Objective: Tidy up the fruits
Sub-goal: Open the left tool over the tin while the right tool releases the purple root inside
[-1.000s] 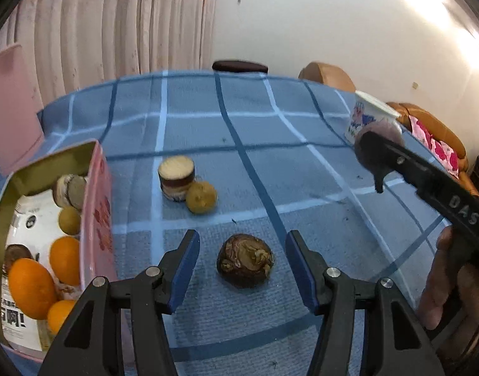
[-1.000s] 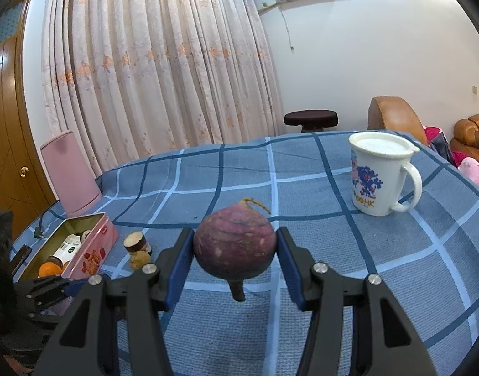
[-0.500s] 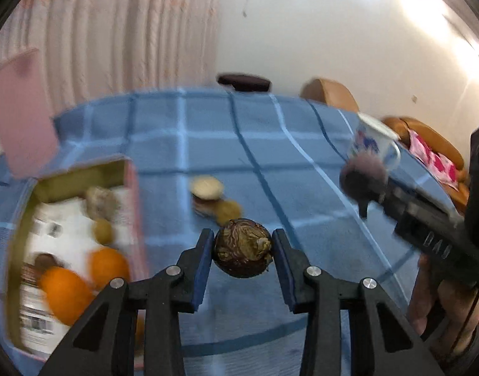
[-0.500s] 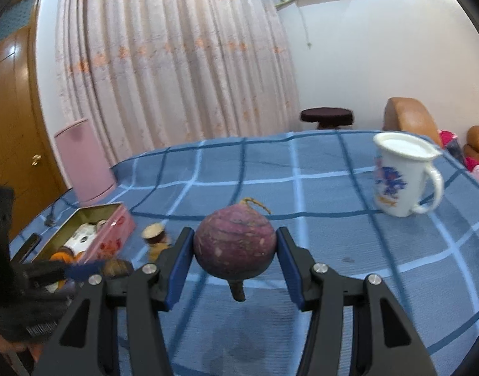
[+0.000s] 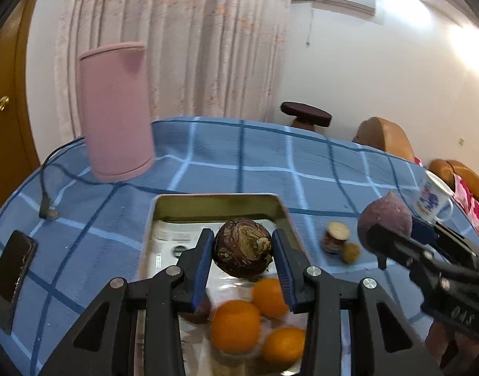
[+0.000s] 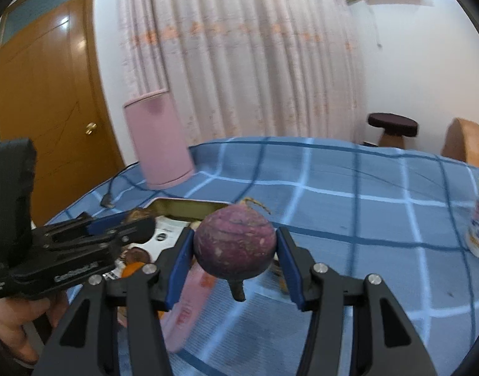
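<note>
Both jaws clamped: brown fruit (image 5: 242, 247), purple fruit (image 6: 234, 244) | phone (image 5: 10, 279) left view only

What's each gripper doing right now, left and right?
Left gripper: shut on the brown mottled fruit, above the tin.
Right gripper: shut on the purple fruit, over the tablecloth.

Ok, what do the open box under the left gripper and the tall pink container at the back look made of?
Box: seems thin metal, a tin; its inner walls have a dull gold sheen and rounded, pressed corners. Pink container: matte, uniform pink with no glare, probably plastic or a coated surface; motion blur leaves it open.
</note>
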Available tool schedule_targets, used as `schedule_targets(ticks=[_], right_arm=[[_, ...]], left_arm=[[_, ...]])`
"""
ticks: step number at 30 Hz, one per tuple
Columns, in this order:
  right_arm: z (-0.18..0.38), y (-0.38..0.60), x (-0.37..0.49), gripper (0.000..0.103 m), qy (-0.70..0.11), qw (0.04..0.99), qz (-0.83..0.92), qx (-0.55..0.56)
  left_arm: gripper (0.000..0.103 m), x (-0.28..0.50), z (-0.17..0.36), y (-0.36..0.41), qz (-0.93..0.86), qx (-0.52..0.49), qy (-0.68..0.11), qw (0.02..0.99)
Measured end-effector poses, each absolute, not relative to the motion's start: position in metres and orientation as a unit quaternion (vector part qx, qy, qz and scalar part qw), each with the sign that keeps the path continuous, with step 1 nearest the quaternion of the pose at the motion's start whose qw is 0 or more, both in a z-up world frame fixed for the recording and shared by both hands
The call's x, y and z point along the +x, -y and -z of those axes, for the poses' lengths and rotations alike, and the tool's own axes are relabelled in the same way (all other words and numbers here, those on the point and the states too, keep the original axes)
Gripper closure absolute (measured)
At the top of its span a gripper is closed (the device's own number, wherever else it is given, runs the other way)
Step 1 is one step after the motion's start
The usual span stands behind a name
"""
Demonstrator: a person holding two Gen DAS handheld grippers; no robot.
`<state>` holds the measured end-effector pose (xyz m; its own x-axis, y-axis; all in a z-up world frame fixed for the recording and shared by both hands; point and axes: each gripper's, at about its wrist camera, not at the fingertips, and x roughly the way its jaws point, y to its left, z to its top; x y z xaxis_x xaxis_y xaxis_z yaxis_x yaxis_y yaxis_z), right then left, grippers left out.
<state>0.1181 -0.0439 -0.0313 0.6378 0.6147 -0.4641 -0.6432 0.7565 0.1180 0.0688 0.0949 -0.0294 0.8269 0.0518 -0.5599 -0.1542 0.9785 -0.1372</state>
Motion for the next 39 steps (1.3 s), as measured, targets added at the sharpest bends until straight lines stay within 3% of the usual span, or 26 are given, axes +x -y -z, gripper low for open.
schedule_targets(ticks=[20,22,24,26,28,30,39], right_arm=[[0.066,-0.022,0.123,0.046,-0.289,0.865,-0.402,-0.077],[0.065,-0.022,0.119,0.038,-0.279,0.866,-0.406,-0.083],[0.062,-0.021,0.115,0.037,-0.269,0.871,-0.401,-0.091],[0.059,-0.018,0.113,0.037,-0.264,0.872,-0.402,-0.09],[0.057,-0.011,0.113,0.034,-0.263,0.875,-0.4,-0.079],[0.052,0.001,0.113,0.029,-0.256,0.879,-0.398,-0.068],[0.041,0.076,0.136,0.023,-0.247,0.918,-0.308,-0.047]], left_arm=[[0.063,0.074,0.051,-0.133,-0.064,-0.124,-0.316,0.938],[0.062,0.074,0.051,-0.131,-0.06,-0.124,-0.318,0.938],[0.061,0.074,0.049,-0.128,-0.06,-0.12,-0.316,0.939],[0.056,0.072,0.046,-0.126,-0.061,-0.118,-0.313,0.94],[0.035,0.069,0.043,-0.127,-0.07,-0.122,-0.307,0.941],[0.025,0.066,0.04,-0.127,-0.074,-0.123,-0.299,0.943],[0.024,0.064,0.032,-0.099,-0.048,-0.116,-0.286,0.95]])
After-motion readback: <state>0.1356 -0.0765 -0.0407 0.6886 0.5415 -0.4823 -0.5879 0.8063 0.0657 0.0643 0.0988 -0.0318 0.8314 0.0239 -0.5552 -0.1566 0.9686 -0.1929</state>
